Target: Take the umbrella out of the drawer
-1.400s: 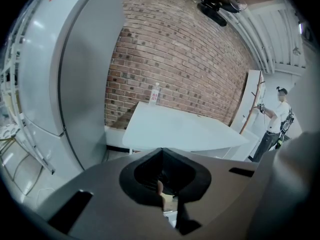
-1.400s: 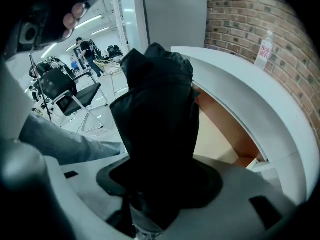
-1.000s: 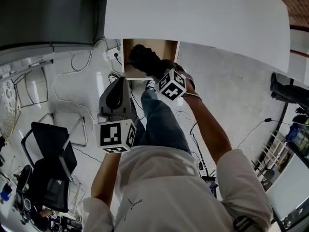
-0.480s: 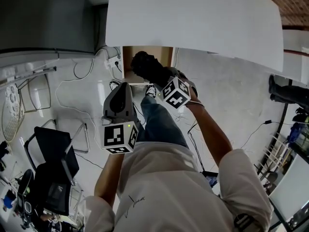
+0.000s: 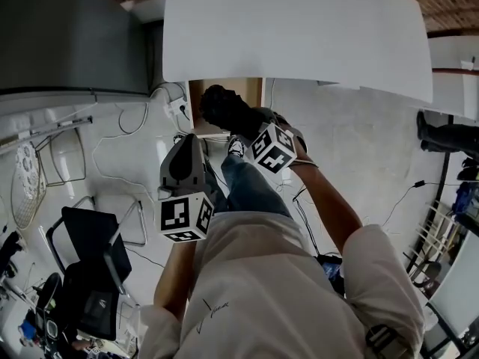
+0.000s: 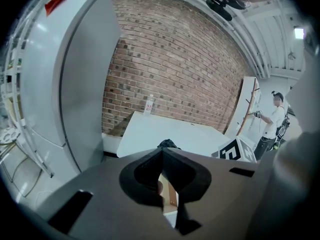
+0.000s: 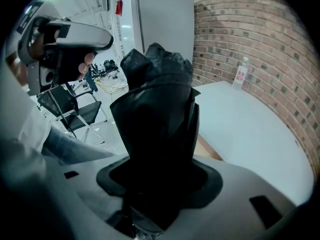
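Umbrella (image 7: 156, 109): black, crumpled fabric folded into a stubby bundle, clamped between the jaws of the right gripper (image 5: 248, 124). It is over the open wooden drawer (image 5: 196, 96), beneath the smooth white table (image 5: 299, 28). Left gripper (image 6: 162, 156): jaws together, empty.

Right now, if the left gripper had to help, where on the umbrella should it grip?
Probably the free end of the umbrella, past the right gripper, which is shut on its lower part. Come from the left, jaws across the folded bundle: that end sticks out uncovered, and the left gripper is on that side.
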`<move>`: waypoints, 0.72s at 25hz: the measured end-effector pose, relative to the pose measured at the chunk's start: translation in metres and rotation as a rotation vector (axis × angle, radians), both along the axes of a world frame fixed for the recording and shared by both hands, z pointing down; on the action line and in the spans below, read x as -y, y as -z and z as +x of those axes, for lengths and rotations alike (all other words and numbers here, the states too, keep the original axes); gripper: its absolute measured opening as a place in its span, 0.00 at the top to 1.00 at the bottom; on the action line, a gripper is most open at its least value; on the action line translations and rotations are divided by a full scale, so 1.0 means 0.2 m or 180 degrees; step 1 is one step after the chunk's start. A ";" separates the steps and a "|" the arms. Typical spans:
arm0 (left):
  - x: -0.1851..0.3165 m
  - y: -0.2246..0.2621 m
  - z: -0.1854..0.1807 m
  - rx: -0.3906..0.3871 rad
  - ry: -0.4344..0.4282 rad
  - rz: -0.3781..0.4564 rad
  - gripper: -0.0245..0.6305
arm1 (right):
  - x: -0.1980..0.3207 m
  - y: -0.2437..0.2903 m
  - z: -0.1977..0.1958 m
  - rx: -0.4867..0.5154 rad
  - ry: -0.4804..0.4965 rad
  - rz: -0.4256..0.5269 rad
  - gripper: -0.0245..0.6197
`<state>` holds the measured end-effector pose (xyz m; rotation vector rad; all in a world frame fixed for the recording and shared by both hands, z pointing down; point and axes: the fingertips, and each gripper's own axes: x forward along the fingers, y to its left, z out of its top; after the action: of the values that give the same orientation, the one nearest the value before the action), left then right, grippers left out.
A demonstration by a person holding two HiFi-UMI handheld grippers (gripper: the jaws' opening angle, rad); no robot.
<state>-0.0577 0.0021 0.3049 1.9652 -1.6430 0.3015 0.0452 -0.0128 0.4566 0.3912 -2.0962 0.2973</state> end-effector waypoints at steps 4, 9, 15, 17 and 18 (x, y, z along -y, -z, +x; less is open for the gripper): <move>0.00 0.02 0.04 0.0013 -0.0064 0.0018 0.94 | 0.00 0.07 0.00 0.0074 -0.0022 0.0030 0.58; -0.01 0.07 0.04 0.0006 -0.0037 0.0056 0.94 | -0.02 0.17 -0.01 0.0138 -0.0029 0.0081 0.58; -0.01 0.11 0.02 0.0049 -0.0013 0.0110 0.94 | 0.00 0.27 0.01 0.0267 -0.0103 0.0151 0.58; 0.00 0.13 0.00 0.0039 0.0012 0.0116 0.94 | 0.00 0.31 0.02 0.0290 -0.0112 0.0189 0.58; 0.00 0.14 0.00 0.0010 0.0029 0.0121 0.94 | 0.01 0.34 0.03 0.0302 -0.0119 0.0222 0.58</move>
<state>-0.0577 0.0026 0.2767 1.9856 -1.6709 0.2719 0.0513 -0.0141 0.3893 0.4662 -2.1985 0.2699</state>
